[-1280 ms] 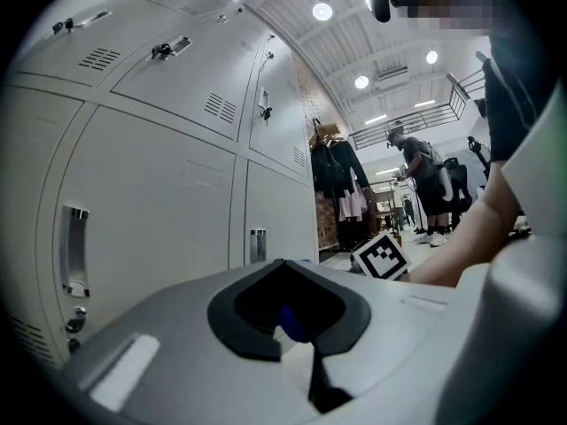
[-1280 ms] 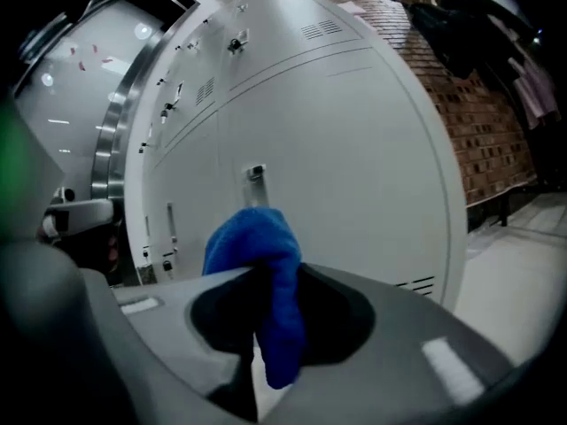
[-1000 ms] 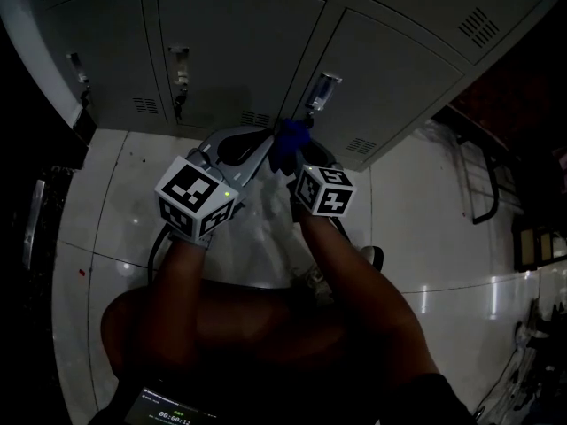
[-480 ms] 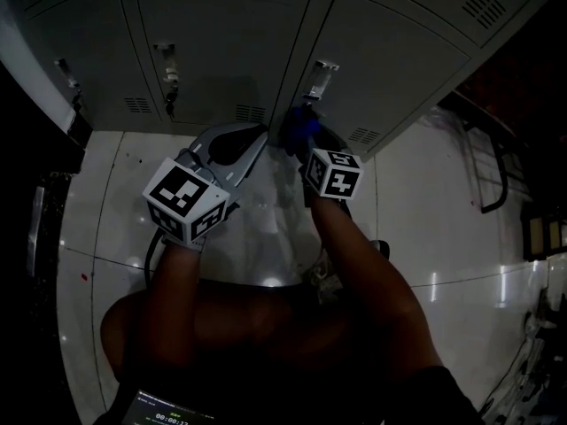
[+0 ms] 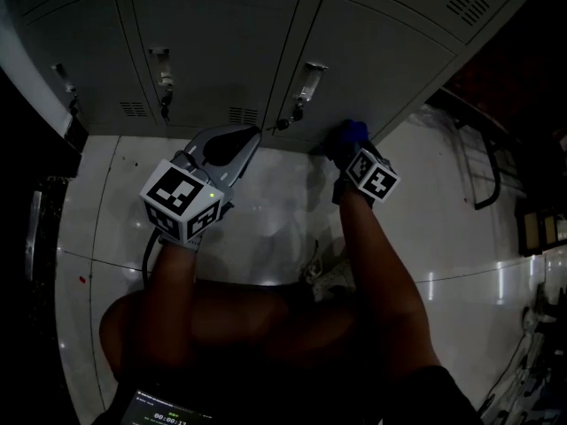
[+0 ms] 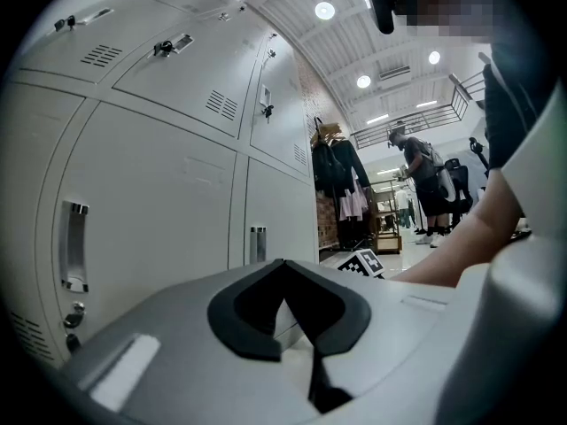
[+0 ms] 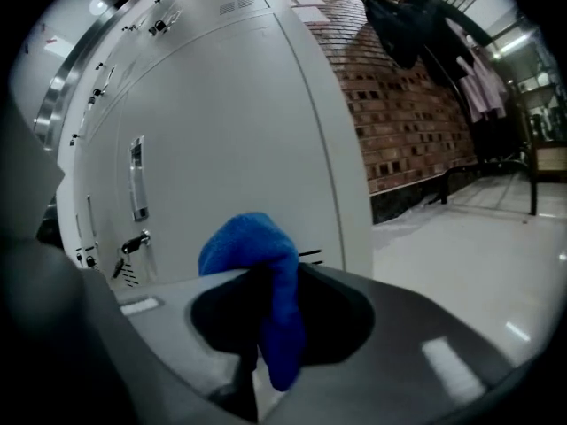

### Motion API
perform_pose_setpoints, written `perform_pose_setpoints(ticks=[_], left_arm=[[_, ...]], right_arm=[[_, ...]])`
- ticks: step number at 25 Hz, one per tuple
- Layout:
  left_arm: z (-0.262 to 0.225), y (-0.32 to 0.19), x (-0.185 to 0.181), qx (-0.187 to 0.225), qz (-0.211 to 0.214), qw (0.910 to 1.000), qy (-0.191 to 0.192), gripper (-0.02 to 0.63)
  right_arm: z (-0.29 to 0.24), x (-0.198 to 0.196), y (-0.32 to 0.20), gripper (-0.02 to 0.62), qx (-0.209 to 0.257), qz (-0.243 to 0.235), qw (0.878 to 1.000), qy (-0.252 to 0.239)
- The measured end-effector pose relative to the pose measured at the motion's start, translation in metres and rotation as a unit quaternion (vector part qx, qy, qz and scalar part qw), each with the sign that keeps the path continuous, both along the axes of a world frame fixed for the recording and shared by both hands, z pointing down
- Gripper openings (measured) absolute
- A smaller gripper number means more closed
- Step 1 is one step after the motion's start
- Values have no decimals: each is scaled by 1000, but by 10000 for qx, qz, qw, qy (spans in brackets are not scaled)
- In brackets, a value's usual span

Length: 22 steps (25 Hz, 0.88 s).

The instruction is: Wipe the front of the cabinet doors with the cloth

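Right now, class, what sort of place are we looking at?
Probably a locker or changing room: a bank of grey metal lockers with keyed handles, clothes hanging nearby, and a glossy tiled floor.

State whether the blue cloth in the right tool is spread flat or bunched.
Bunched: the blue cloth forms a rounded wad pinched in the right tool.

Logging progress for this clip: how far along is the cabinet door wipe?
Done: cannot tell; the cabinet doors show no wipe marks or streaks. In hand: the right gripper is shut on the blue cloth, held at the bottom of the right-hand door; contact is unclear. The left gripper is shut and empty. Left: probably that door's upper part and the other doors.
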<state>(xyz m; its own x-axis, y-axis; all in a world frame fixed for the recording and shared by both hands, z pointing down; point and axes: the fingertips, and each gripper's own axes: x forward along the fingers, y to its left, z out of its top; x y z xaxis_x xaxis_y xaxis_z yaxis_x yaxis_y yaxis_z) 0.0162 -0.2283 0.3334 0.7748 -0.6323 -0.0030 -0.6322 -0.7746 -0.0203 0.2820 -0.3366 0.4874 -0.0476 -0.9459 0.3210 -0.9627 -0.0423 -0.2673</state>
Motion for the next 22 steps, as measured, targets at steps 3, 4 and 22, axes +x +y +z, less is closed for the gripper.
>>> perform_pose_setpoints(ticks=[3, 4, 22], left_arm=[[-2, 1, 0, 0, -4, 10000, 39, 0], [-3, 0, -1, -3, -7, 10000, 46, 0], [-3, -1, -14, -62, -57, 9998, 173, 0]], right_arm=[[0, 36, 5, 77, -64, 381, 9992, 105], [0, 46, 6, 77, -81, 509, 9986, 122], [-111, -43, 33, 77, 854, -1236, 9875, 472]])
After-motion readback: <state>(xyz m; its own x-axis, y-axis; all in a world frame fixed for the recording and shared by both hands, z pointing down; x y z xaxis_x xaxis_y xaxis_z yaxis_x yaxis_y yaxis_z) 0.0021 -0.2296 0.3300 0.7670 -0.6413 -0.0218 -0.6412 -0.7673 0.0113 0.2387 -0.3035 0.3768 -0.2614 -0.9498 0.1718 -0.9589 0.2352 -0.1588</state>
